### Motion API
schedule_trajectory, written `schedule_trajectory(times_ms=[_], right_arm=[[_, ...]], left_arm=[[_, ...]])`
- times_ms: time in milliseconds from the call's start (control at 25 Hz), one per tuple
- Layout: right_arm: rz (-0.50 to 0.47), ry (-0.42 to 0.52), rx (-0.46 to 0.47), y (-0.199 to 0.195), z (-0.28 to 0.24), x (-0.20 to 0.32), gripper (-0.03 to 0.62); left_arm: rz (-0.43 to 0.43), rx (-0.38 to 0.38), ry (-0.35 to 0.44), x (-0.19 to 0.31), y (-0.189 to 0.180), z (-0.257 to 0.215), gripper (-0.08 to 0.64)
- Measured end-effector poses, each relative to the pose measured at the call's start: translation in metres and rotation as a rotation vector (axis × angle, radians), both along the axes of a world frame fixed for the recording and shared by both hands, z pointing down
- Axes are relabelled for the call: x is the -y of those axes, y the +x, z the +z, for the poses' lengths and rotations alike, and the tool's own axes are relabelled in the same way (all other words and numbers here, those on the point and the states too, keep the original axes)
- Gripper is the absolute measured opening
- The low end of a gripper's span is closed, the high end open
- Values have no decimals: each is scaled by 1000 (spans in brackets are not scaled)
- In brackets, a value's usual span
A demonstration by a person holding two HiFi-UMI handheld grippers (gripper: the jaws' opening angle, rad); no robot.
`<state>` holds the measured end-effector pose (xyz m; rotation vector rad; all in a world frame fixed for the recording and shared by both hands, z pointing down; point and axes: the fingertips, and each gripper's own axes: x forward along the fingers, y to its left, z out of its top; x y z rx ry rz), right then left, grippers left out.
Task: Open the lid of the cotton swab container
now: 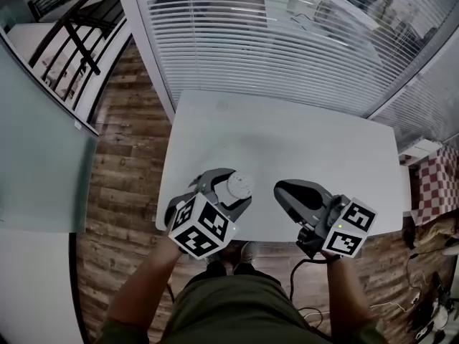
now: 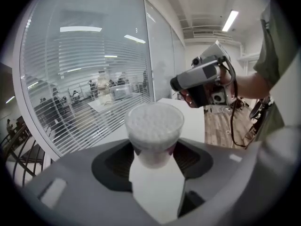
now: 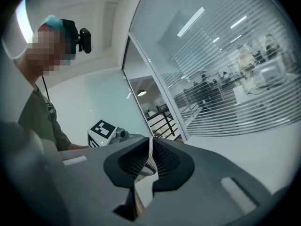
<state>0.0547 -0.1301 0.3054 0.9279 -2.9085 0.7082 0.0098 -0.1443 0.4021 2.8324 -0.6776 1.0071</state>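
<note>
**Cotton swab container held in the left gripper over the counter's near edge**

Cotton swab container sits between the jaws of the left gripper, which are closed on its sides. It is a small round clear tub, and in the left gripper view the pads press on its lower half while its top stands free above them. White swab tips fill that top. I cannot tell whether a clear lid lies over them.

The tub is lifted clear of the white counter, above the near left part of it, close to the person's body.

The right gripper hangs just beside the tub on its right, apart from it, over the same near edge. Its jaws are pressed together in the right gripper view. Whether anything thin is caught between them cannot be made out.

Each gripper carries its black-and-white marker cube nearest the person, the left and the right.

Beyond the counter runs a glass wall with white blinds. Wooden floor shows to the left of the counter.
</note>
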Motion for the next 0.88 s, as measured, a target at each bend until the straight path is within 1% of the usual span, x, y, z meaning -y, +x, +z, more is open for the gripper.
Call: schedule_trajectory(times_ms=[280, 520, 760, 880], right_arm=[[-104, 105, -164, -27, -21, 0, 15], [-144, 152, -230, -39, -30, 0, 15], [-216, 204, -399, -60, -28, 3, 17], [-247, 220, -462, -69, -26, 4, 27]], left_arm=[[25, 2, -6, -1, 2, -10, 265], [36, 10, -2, -4, 2, -10, 265], [36, 7, -3, -2, -4, -8, 265], [39, 8, -6, -3, -5, -5, 265]])
